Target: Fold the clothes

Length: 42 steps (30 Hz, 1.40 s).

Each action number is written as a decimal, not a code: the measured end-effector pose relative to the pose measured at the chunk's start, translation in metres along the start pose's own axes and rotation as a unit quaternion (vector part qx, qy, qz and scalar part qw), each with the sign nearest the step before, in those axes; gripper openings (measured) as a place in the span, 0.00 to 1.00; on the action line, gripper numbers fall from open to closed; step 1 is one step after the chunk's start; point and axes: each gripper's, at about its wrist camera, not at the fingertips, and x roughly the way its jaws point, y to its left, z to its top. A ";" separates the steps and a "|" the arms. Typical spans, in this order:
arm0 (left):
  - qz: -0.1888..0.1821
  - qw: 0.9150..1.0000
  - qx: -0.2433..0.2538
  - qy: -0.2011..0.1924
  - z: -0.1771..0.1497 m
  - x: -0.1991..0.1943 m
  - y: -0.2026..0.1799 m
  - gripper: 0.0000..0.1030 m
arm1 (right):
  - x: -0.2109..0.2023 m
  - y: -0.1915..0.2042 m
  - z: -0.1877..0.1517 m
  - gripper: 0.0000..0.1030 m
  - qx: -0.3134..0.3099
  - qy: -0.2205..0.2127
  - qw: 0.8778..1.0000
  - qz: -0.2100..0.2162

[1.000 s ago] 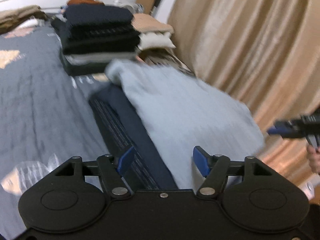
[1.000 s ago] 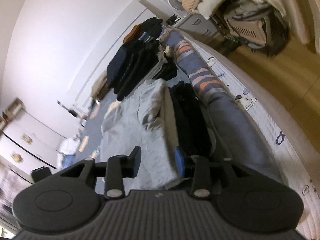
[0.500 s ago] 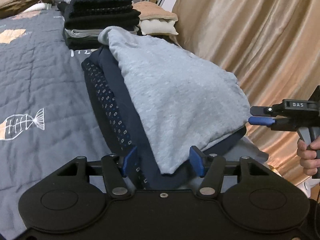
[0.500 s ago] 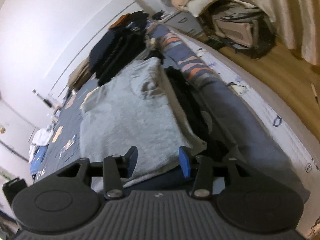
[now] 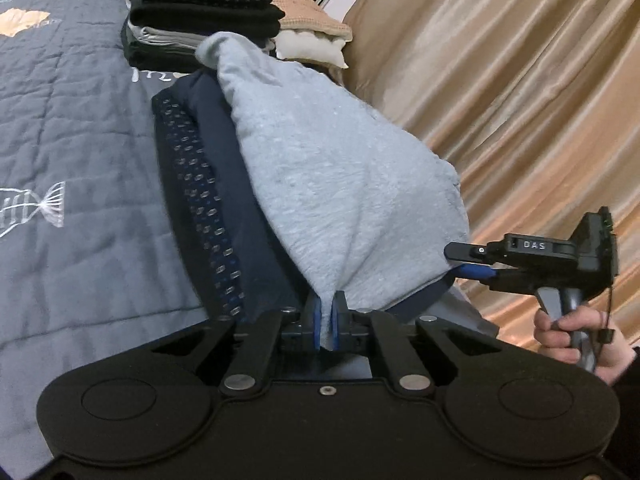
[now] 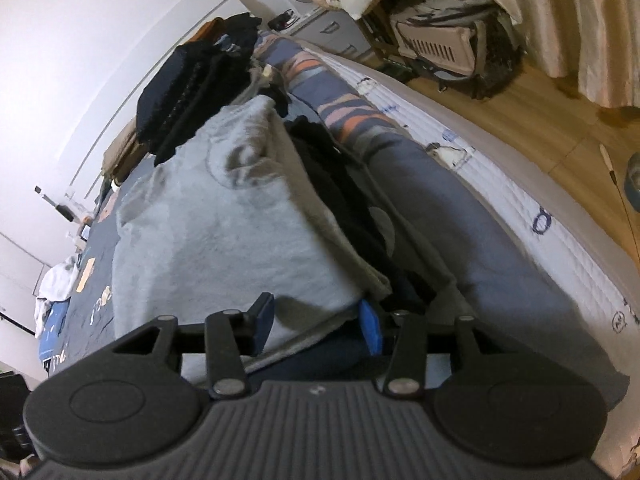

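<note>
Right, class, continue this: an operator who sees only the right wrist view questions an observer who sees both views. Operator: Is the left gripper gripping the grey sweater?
Observer: Yes. The left gripper is shut on the sweater's near edge.
Operator: How does my gripper look from that side?
Observer: The right gripper is at the sweater's right-hand corner, one finger above the edge and the blue-padded one below it.
Operator: What is under the sweater on the far side from me?
Observer: A navy garment with a small dotted pattern, lying on a grey quilt printed with a white fish skeleton.
</note>
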 end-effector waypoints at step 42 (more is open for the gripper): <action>-0.192 0.973 -0.115 0.052 -0.002 0.075 0.053 0.43 | 0.018 -0.024 0.014 0.42 -0.001 0.058 0.991 0.117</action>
